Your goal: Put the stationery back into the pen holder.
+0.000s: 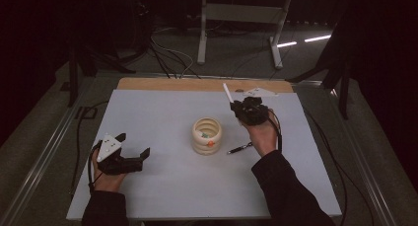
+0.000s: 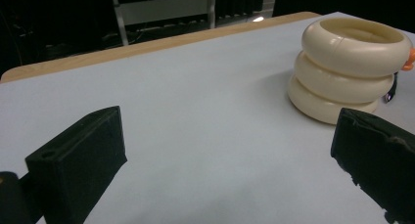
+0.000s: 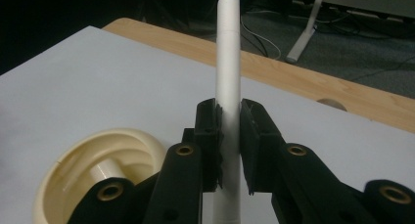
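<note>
A cream holder point(image 1: 206, 135) made of stacked rings stands at the middle of the white table top point(image 1: 162, 186); it also shows at the right in the left gripper view point(image 2: 347, 67) and at the lower left in the right gripper view point(image 3: 93, 170). My right gripper point(image 1: 231, 105) is raised to the holder's right, behind it, and is shut on a white pen point(image 1: 227, 93) that stands upright between its jaws point(image 3: 229, 87). My left gripper point(image 1: 133, 144) rests at the table's left with its jaws wide apart and nothing between them point(image 2: 220, 155).
A dark pen point(image 1: 240, 148) lies on the table just right of the holder, near the right hand. A wooden strip point(image 1: 197, 84) runs along the far edge. Table legs and cables stand on the floor beyond. Each gripper trails a cable.
</note>
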The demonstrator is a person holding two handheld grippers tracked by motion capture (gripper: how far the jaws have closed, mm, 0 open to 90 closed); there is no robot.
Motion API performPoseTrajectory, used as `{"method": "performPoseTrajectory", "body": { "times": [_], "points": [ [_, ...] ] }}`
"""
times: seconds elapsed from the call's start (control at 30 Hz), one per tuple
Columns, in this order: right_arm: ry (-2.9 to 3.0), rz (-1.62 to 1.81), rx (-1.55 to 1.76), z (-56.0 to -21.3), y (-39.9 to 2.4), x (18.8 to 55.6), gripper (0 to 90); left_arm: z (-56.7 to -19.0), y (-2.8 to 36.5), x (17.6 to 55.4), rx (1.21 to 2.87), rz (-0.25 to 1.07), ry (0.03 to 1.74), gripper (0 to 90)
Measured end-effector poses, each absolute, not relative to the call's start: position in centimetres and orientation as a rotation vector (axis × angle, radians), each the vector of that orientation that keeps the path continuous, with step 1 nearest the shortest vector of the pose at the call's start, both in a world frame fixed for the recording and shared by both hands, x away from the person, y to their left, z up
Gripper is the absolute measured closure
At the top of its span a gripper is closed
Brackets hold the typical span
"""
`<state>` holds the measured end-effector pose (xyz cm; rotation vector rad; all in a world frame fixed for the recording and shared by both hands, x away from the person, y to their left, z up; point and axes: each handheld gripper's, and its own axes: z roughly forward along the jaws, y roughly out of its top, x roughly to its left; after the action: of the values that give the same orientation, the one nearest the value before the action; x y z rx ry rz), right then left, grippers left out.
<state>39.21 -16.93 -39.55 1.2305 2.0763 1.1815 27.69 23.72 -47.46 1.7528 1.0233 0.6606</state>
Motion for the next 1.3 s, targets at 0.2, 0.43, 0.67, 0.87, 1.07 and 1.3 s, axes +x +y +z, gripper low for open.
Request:
{"method": "performPoseTrajectory", "body": {
  "times": [0.2,0.43,0.67,0.87,1.07,1.3],
  "points": [
    [2.080,1.219,1.212,-39.6,-16.0,39.3,79.3,-47.5,23.7,27.7,1.754,0.660,1.022,0.2],
    [2.101,1.243,1.185,-39.7,-14.8,39.3,79.2,-47.5,23.7,27.7,1.754,0.660,1.022,0.2],
    [2.119,1.265,1.171,-40.2,-13.9,39.2,79.3,-47.5,23.7,27.7,1.755,0.661,1.023,0.2],
    [2.130,1.285,1.156,-40.4,-13.1,39.1,79.3,-47.5,23.7,27.7,1.756,0.661,1.023,0.2],
    [2.151,1.292,1.133,-40.8,-12.2,39.0,79.2,-47.5,23.8,27.7,1.757,0.662,1.023,0.2],
    [2.165,1.294,1.112,-41.7,-11.1,38.9,79.2,-47.5,23.7,27.7,1.758,0.660,1.022,0.2]
  ]
}}
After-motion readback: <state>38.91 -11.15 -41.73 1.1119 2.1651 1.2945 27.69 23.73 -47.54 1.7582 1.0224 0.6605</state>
